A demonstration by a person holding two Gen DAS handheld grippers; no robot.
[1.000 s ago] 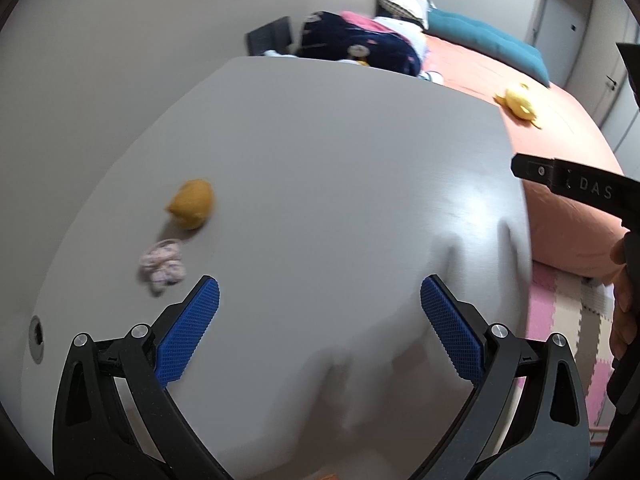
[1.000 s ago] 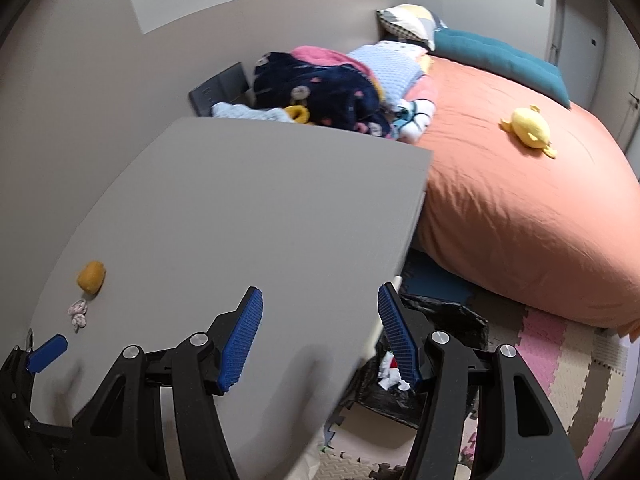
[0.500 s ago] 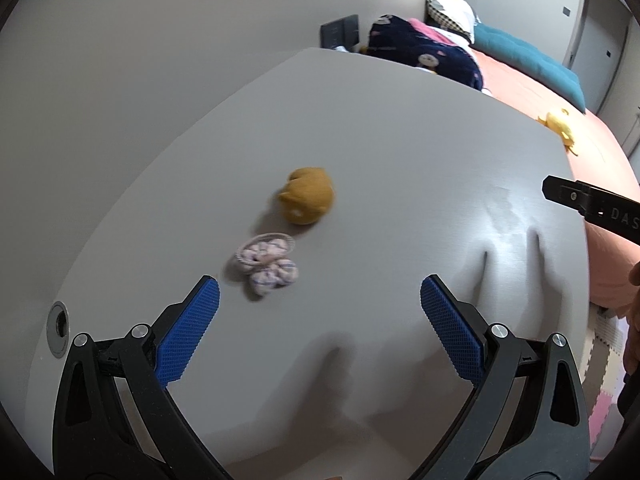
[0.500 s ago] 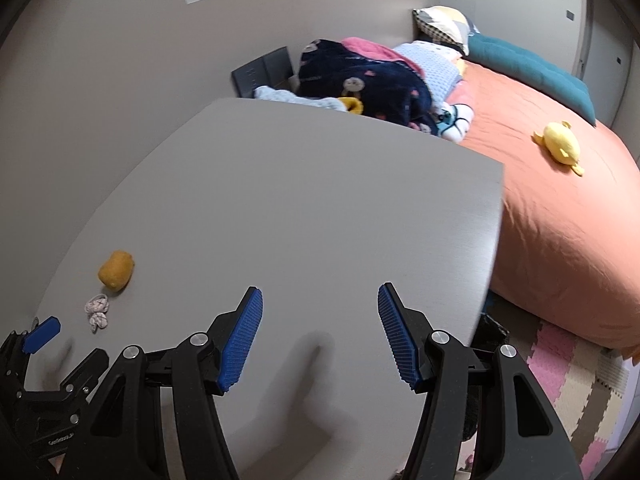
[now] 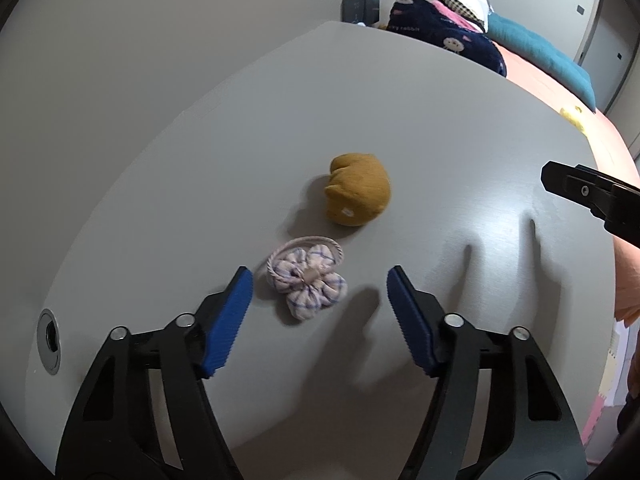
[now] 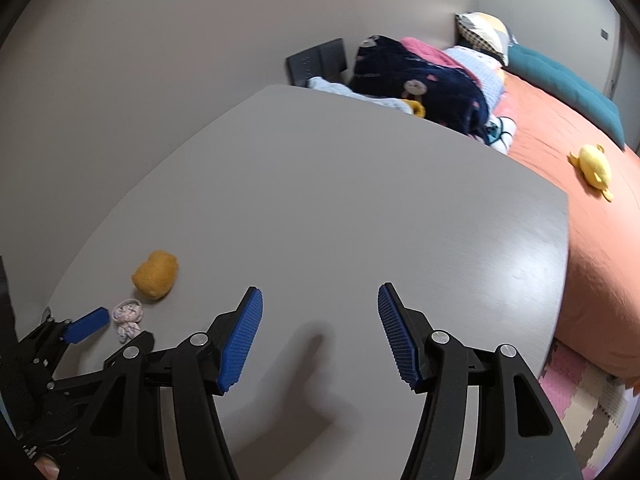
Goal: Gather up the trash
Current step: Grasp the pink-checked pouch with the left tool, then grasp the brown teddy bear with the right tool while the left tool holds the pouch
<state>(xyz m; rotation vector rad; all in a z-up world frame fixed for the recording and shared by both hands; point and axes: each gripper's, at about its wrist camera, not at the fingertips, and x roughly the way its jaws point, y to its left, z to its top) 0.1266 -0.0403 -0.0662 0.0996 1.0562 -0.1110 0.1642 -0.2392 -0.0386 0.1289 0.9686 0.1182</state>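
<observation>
A pink checked fabric hair tie (image 5: 306, 280) lies on the grey table (image 5: 440, 128), with a mustard-yellow balled cloth (image 5: 358, 195) just beyond it. My left gripper (image 5: 319, 286) is open, its blue pads either side of the hair tie, just short of it. My right gripper (image 6: 319, 308) is open and empty over the table's middle. The right wrist view shows the hair tie (image 6: 127, 317), the yellow cloth (image 6: 155, 274) and the left gripper's fingers (image 6: 86, 323) at the far left.
A cable hole (image 5: 49, 346) sits near the table's left corner. A bed with an orange cover (image 6: 592, 216), a yellow plush toy (image 6: 594, 168) and piled bedding (image 6: 420, 76) lies beyond the table's right edge. Foam floor mats (image 6: 584, 412) show below right.
My left gripper has moved forward and left onto the hair tie, and its jaws have narrowed. My right gripper has swung left from the table's edge over the table top.
</observation>
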